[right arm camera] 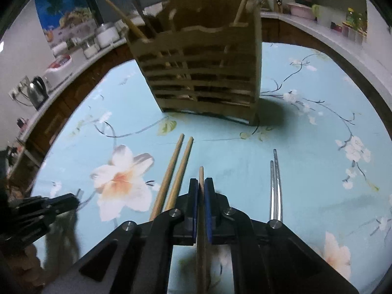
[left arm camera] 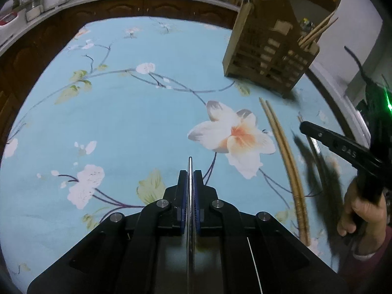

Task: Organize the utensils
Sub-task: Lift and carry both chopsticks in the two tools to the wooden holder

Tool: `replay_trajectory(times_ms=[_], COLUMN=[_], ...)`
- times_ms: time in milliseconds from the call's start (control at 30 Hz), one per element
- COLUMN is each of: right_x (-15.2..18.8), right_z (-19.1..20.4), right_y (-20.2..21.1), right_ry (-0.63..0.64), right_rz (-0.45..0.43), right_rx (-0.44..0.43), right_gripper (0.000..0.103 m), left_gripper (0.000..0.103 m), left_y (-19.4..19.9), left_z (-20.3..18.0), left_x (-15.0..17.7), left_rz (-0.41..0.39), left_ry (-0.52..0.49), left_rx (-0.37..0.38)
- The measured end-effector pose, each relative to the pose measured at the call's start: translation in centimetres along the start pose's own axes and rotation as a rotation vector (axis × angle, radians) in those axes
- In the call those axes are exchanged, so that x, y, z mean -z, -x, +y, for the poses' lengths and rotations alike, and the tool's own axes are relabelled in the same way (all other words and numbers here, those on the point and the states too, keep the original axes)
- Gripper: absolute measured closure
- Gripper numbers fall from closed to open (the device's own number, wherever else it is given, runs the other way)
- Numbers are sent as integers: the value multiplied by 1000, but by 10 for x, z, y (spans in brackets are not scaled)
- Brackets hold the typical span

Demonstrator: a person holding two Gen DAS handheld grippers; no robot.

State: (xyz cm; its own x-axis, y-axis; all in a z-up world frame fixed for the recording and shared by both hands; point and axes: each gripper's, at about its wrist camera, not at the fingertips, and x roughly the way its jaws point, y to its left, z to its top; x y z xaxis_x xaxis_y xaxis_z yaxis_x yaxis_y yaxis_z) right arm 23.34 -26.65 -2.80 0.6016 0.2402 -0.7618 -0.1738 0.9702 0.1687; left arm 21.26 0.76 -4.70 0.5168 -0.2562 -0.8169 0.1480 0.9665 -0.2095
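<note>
Wooden chopstick (right arm camera: 201,178) pinched in right tongs (right arm camera: 201,191) | left tongs (left arm camera: 190,178) clamp metal chopstick (left arm camera: 190,169) | wooden holder (right arm camera: 198,73) upright on worktop (right arm camera: 318,171)

Right gripper (right arm camera: 201,191) clamps 1 wooden chopstick (right arm camera: 201,176); slatted holder (right arm camera: 198,73) ahead.

I see lots of bare surface (left arm camera: 122,112) on my left; the wooden holder (right arm camera: 201,73) stands in my way ahead.
</note>
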Motion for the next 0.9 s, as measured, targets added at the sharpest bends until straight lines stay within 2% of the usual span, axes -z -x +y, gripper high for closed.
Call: replay_trajectory(times_ms=[233,533,667,900], right_x=[-10,-34,-46,-61], right_z=[0,3,4,5], right_y=[53,129,153,167], right_ry=[-25,-34,-25,-18], right_rz=[-109,-291,-355,-409], right_rx=[-37,-71,-77,-82], right_gripper=[98,98,98,98], left_gripper=[100,100,100,100], left_y=[60,137,155,159], left_z=[-14,-23,-26,-26], left_x=[-10,-27,-33,-47], left_rz=[-137,-309,-354,-386], left_ry=[-15,-4,-11,0], left_rx=[52,140,154,170])
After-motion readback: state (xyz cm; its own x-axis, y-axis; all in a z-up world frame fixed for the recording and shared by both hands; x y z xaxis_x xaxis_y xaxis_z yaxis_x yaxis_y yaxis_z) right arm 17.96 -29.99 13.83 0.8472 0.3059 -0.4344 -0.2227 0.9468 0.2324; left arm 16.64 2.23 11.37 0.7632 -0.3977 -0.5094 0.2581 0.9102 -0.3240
